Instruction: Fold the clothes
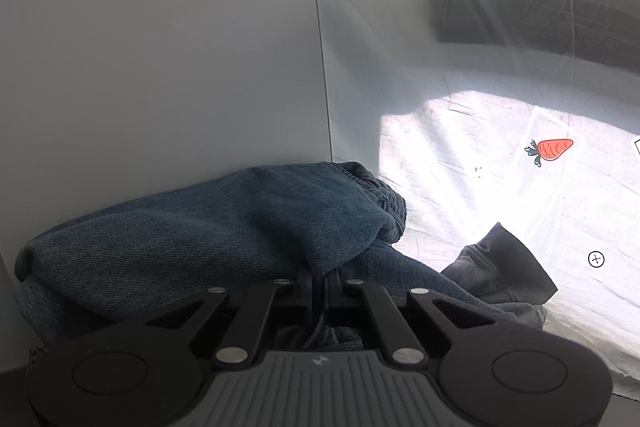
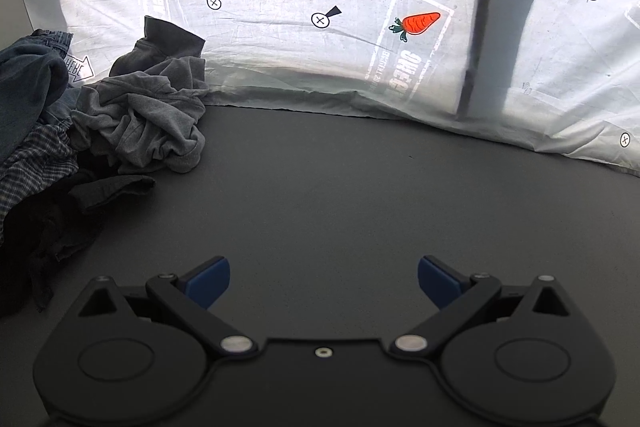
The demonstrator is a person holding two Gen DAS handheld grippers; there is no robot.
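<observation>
In the left wrist view a pair of blue jeans [image 1: 208, 227] lies bunched right in front of the camera. My left gripper [image 1: 320, 277] is shut on a fold of that denim, which is pinched between the jaws. A grey garment [image 1: 500, 267] pokes out to the right of the jeans. In the right wrist view my right gripper [image 2: 324, 281] hangs open over the bare dark table [image 2: 340, 195], its blue pads [image 2: 210, 279] wide apart with nothing between them. At the left edge lies a heap of clothes: a crumpled grey shirt [image 2: 148, 115], the jeans [image 2: 28, 87], a checked piece [image 2: 32, 163] and a black garment [image 2: 52, 223].
A large pale grey panel [image 1: 160, 47] stands just behind the jeans on the left. A white sheet printed with carrots [image 2: 420, 23], arrows and cross marks covers the surface beyond the dark table. A dark upright post [image 2: 504, 7] crosses the right wrist view at the back right.
</observation>
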